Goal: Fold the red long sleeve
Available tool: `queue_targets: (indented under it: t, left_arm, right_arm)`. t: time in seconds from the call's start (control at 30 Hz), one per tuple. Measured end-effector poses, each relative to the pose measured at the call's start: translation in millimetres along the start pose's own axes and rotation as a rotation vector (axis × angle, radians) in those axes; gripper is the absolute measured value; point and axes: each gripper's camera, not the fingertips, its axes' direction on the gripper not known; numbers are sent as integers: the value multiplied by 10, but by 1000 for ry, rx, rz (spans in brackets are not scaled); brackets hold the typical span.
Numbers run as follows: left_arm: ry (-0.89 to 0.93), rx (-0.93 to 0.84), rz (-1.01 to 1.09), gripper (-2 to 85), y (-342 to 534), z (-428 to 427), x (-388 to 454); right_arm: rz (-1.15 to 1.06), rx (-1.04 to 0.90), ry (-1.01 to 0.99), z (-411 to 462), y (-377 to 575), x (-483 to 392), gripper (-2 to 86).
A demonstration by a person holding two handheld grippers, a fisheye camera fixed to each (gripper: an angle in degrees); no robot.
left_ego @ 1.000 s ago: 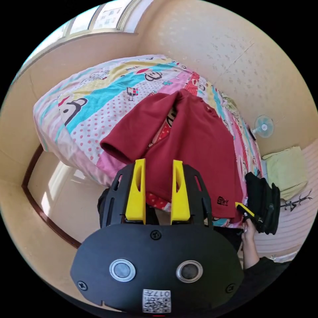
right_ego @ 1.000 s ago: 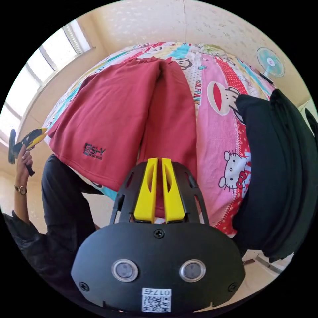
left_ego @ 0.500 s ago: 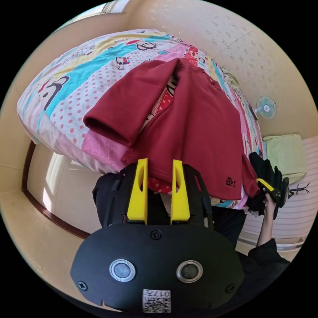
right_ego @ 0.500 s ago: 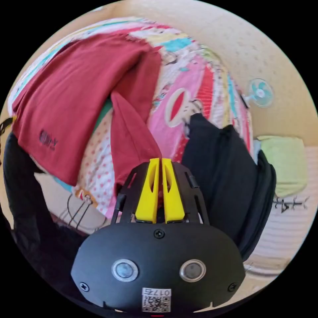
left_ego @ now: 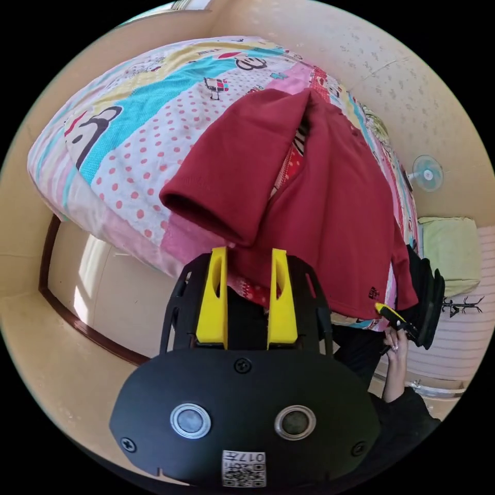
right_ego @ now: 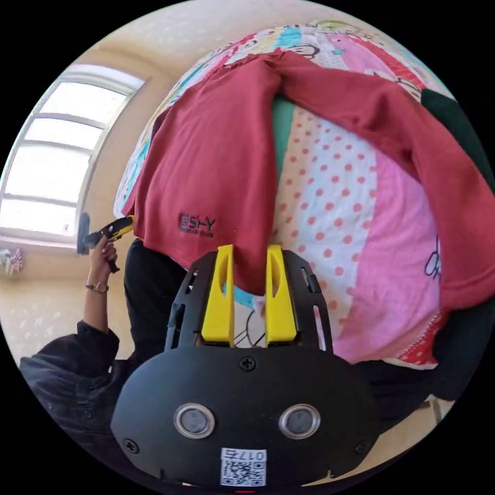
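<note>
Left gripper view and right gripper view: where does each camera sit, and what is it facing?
Left gripper view: rides behind the open yellow-jawed left gripper, facing the red long-sleeve shirt on the patterned cartoon bedspread; a hand holds the right gripper.
Right gripper view: behind the open right gripper, at the shirt's hem; dark-sleeved arm visible.
Shared: shirt, bedspread.

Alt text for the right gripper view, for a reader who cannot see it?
A red long sleeve shirt lies on a cartoon-print bedspread, one sleeve spread sideways. The right tool hangs open at its hem; a person's hand holds the left tool near a window.
</note>
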Motion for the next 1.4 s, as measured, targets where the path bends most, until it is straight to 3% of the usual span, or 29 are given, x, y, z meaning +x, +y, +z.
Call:
queue_targets:
  t: [0.1, 0.3, 0.43, 0.5, 0.67, 0.83, 0.93, 1.07, 1.13, 1.23, 1.3, 1.4]
  left_arm:
    - [60, -51, 65, 44, 113, -261, -58]
    - [274, -170, 231, 40, 888, -943, 31]
    - [70, -169, 124, 60, 1268, -944, 10]
    - [-90, -51, 41, 104, 1341, -1164, -68]
    - [-30, 206, 213, 121, 1014, -1667, 163]
    - [-78, 111, 265, 150, 362, -1376, 252]
    - [-177, -83, 270, 140, 225, -884, 247]
    - [-281, -25, 276, 23, 487, -1145, 276]
    - [-179, 19, 231, 14, 611, -1534, 163]
    - [137, 99, 176, 8, 820, -2399, -181]
    - [446, 183, 134, 6, 951, -3121, -594]
    - [678, 292, 128, 5, 1008, -3850, -1083]
  right_arm:
    - [-170, -71, -31, -535, -49, -21, 37]
    - [-220, -109, 15, -1669, 279, 2, 28]
    - [-132, -190, 181, -1581, 423, 136, 25]
    - [-42, -212, 223, -1514, 477, 256, 23]
    - [-15, -166, 143, -1676, 505, 257, 25]
    - [-8, -149, 64, -1868, 475, 252, 26]
    - [-5, -117, 4, -1985, 522, 259, 25]
    - [-36, -76, -100, -2037, 583, 320, 18]
    - [-60, -82, -67, -2017, 544, 277, 16]
    - [-125, -74, 57, -1961, 344, 108, 11]
    - [-171, -70, 145, -1844, 85, -13, 7]
    - [-179, -95, 245, -1567, -305, -70, 4]
